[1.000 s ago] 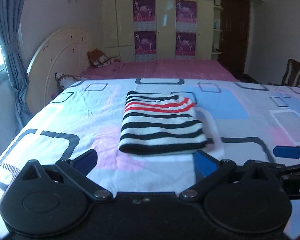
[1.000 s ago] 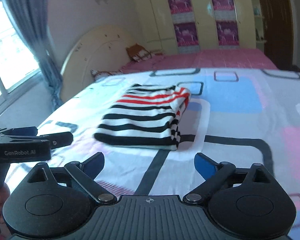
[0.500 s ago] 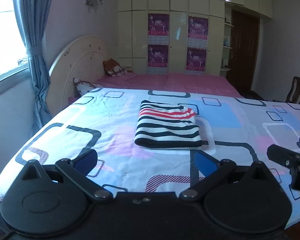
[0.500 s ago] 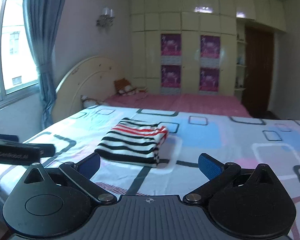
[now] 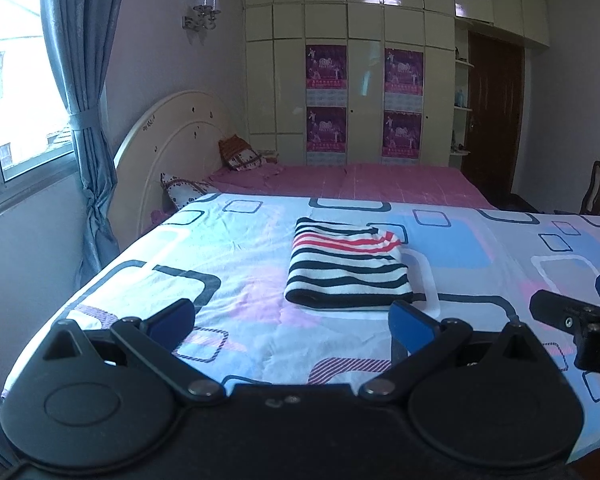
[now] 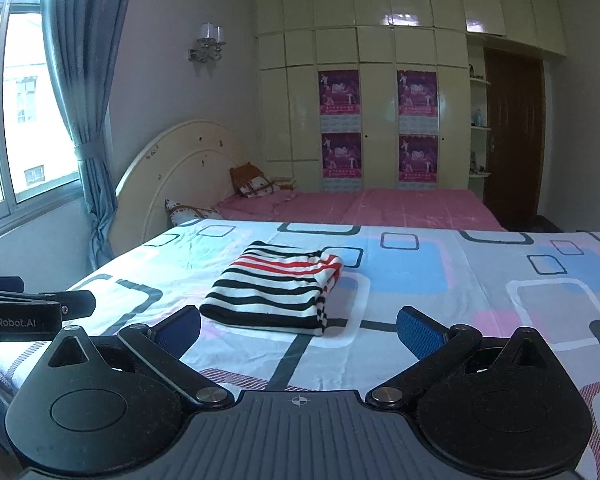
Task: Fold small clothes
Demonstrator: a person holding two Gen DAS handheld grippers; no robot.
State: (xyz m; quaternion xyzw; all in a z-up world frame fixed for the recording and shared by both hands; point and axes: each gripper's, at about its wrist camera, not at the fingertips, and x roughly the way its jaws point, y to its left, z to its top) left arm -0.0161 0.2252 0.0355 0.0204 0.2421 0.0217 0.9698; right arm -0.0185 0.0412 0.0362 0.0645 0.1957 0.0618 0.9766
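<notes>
"GenRobot.AI" reads in white on the side of the left claw, seen from the right wrist view; the purple posters on the wardrobe carry print too small to read. Both the left claw and the right claw stand wide apart, released, gripping nothing and touching nothing. The folded striped garment lies mid-bed on the patterned sheet, beyond both claws, back from the near edge

The right hand-held gripper gapes empty before the folded striped garment (red bands farthest) on the bedsheet
</notes>
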